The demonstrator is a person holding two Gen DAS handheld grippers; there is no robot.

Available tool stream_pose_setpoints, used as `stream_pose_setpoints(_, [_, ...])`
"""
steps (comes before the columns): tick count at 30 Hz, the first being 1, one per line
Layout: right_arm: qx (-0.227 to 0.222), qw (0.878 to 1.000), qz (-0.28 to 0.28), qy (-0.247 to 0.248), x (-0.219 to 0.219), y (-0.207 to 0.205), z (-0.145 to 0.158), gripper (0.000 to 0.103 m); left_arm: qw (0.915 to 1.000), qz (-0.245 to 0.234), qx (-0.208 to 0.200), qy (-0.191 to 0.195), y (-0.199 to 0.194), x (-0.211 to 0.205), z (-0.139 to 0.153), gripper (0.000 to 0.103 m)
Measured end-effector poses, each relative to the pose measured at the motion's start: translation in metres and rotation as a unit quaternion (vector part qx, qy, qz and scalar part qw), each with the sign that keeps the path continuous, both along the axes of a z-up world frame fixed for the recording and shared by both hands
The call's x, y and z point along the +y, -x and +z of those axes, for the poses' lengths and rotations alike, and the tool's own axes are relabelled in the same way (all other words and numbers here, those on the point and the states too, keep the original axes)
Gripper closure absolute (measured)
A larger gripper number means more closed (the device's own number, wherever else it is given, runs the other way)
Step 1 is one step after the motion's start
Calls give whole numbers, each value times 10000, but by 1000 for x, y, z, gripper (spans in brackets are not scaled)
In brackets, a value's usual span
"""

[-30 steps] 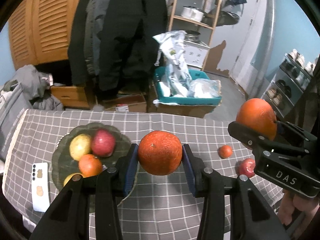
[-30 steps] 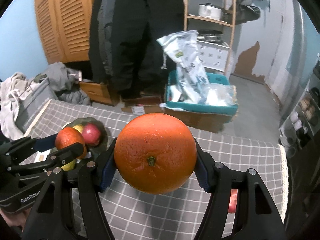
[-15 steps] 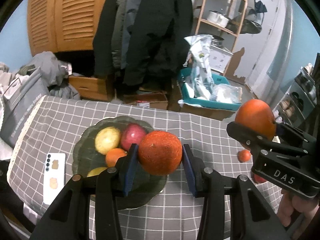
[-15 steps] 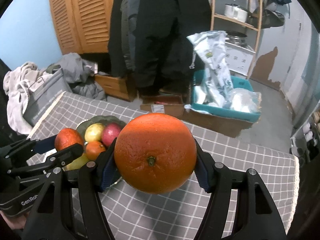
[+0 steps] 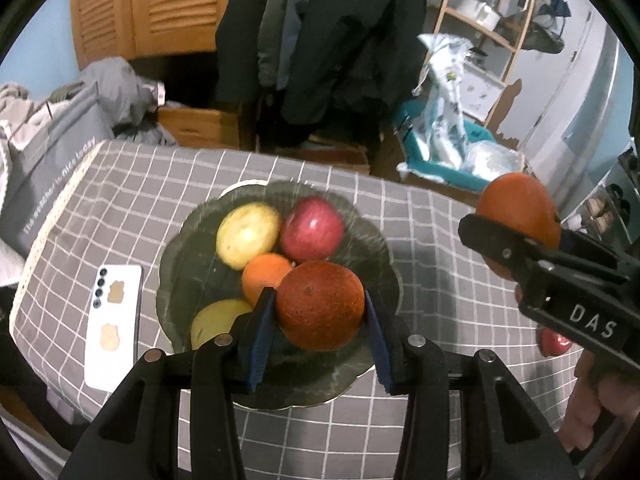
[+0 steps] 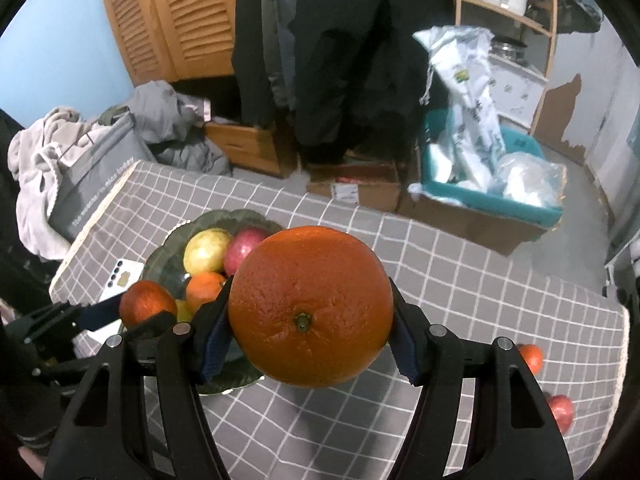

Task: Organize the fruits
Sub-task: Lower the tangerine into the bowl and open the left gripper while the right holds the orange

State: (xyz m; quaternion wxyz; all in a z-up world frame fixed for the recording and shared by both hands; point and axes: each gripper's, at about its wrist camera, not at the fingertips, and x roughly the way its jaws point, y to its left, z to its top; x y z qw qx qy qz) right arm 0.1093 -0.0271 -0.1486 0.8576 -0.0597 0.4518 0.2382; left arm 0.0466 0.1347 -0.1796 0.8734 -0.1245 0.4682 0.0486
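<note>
My left gripper [image 5: 320, 316] is shut on a dark orange [image 5: 320, 305] and holds it above the near part of a dark green plate [image 5: 180, 248]. The plate holds a yellow fruit [image 5: 247, 235], a red apple [image 5: 312, 227], a small orange [image 5: 265, 280] and another yellow fruit [image 5: 218, 322]. My right gripper [image 6: 310, 332] is shut on a large orange [image 6: 310, 306], above the table to the right of the plate [image 6: 160, 258]. A small orange [image 6: 530, 356] and a red apple [image 6: 562, 412] lie on the cloth at the right.
A white phone [image 5: 114, 328] lies left of the plate on the grey checked tablecloth [image 5: 432, 248]. Beyond the far table edge are a teal bin [image 6: 492, 196], cardboard boxes, hanging coats and a grey bag [image 5: 52, 168].
My left gripper has carried the dark orange leftward, from the bare cloth to over the plate. My right gripper with the large orange has followed to the left, nearer the plate.
</note>
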Motion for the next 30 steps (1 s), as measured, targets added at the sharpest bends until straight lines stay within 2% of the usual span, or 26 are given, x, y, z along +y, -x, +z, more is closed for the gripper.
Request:
stream_pose_setpoints(6, [202,9997,56,85,13,-5,-20,36,9994,110,316,-6,-4,5,-24,59])
stream_pose_setpoints(16, [446,9987,162,191,26,-9,-42,36,9981,221,566,62,-6,15,-41,59])
stream_pose_setpoints(19, [500,9984,183,196,28,-10,-46,36,9981,249,569,54,-7,17,-42,53])
stream_pose_setpoints(21, [517,9983,189,196,28,-11,-47,36,9981,296,534,45,-7,20,-40,34])
stream_pose_setpoints(22, [524,9983,191,194,29,-11,-48,36,9982,334,501,43,-6,22,-39,32])
stream_pose_setpoints(30, [632,9974,307,166,39,-15,-54,36,9968,678,395,120,-1,45,-29,31])
